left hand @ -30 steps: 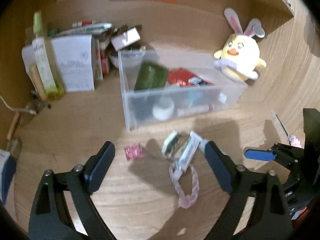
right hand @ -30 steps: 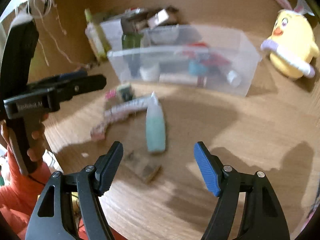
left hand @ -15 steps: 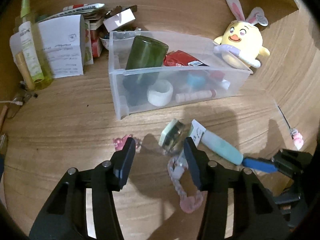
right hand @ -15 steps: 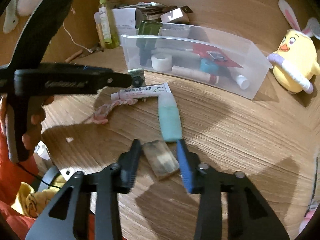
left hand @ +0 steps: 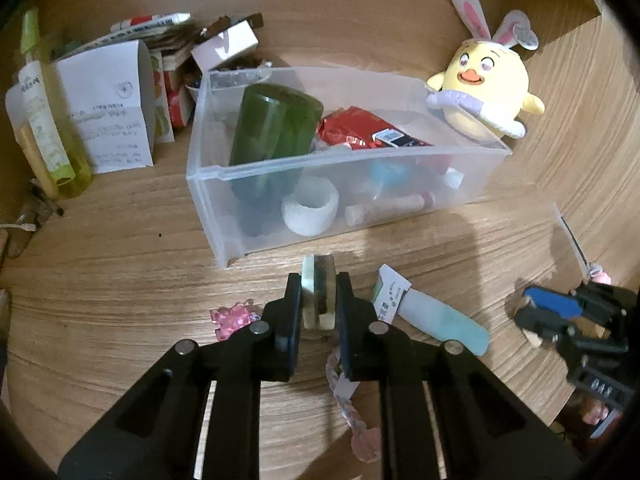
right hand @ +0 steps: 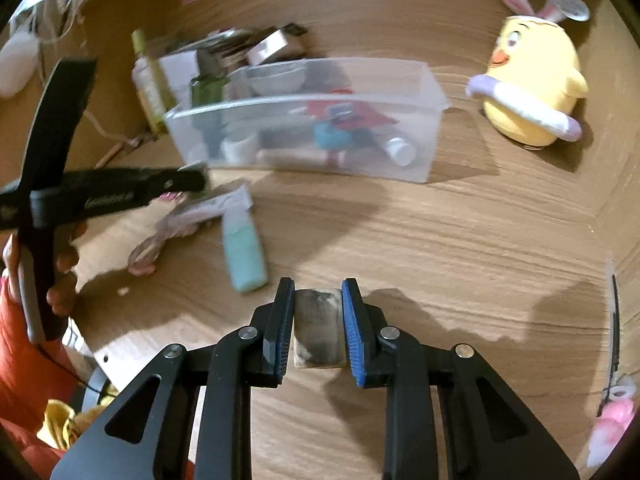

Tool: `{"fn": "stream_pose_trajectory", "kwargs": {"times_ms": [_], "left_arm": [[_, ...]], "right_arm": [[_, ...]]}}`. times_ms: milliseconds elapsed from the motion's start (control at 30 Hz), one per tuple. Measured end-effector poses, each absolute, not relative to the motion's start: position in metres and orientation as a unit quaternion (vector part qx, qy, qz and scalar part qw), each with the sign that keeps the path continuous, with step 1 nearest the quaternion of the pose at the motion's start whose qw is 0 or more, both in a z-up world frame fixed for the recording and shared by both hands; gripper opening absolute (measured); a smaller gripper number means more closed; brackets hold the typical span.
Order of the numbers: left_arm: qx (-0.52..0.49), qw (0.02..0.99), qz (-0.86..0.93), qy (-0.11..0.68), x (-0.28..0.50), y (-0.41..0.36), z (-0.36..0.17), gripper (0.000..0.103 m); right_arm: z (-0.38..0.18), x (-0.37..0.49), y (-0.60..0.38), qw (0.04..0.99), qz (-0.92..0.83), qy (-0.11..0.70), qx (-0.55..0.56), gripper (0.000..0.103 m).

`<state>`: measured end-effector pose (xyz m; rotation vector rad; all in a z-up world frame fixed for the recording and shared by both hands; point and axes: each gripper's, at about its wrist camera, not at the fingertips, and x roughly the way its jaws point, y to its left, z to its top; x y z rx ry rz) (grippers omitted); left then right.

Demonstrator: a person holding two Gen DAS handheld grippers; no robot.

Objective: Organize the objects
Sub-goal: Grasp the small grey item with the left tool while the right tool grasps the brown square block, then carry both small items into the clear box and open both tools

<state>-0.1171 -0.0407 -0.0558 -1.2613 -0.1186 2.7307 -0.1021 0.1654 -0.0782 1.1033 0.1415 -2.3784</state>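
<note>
Your left gripper [left hand: 319, 305] is clamped on a small round pale-green and dark compact [left hand: 318, 295], held on edge between the two black fingers, just in front of the clear plastic storage bin [left hand: 400, 196] on the wooden tabletop [left hand: 120, 280]. Your right gripper [right hand: 318, 322] is closed on a flat rectangular grey-brown block [right hand: 319, 328], with its blue-padded fingers pressing both long sides; the block sits well in front of the bin, nearer to you.

Inside the bin stands a dark green cylindrical jar [left hand: 272, 136] at its left end, with a white ring-shaped roll [left hand: 310, 210], a pale pink tube [left hand: 388, 208], a blue round item [left hand: 390, 174] and a red foil packet [left hand: 352, 130] to its right.

Just in front of the bin, beside the compact, lie a white-and-teal squeeze tube [left hand: 436, 320], a pink braided cord [left hand: 352, 412] and a small pink translucent trinket [left hand: 232, 318].

To the right of the bin sits a yellow plush chick with rabbit ears [left hand: 486, 92], touching its far right corner. To the left of the bin stand a folded white paper leaflet [left hand: 108, 120] and a tall yellow-green bottle [left hand: 52, 132], with a heap of small boxes [left hand: 224, 44] behind the bin's left corner.
</note>
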Motion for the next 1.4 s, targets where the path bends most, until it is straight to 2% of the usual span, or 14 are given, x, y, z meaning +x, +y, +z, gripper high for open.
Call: {"fn": "stream_pose_trajectory", "kwargs": {"times_ms": [500, 900, 1133, 1400], "left_arm": [[-0.345, 0.075, 0.935, -0.028, -0.102, -0.026, 0.001, 0.016], [-0.301, 0.08, 0.949, -0.043, -0.122, -0.02, 0.041, 0.016], [-0.315, 0.079, 0.945, -0.048, -0.153, -0.019, 0.041, 0.016], [-0.356, 0.08, 0.93, -0.047, -0.19, -0.011, 0.014, 0.015]], "right_arm": [[-0.031, -0.129, 0.165, 0.251, -0.903, 0.042, 0.346, 0.022], [0.017, -0.169, 0.142, 0.256, -0.919, 0.052, 0.294, 0.022], [0.022, -0.201, 0.128, 0.244, -0.922, 0.06, 0.296, 0.022], [-0.005, -0.237, 0.123, 0.219, -0.914, 0.071, 0.334, 0.022]]}}
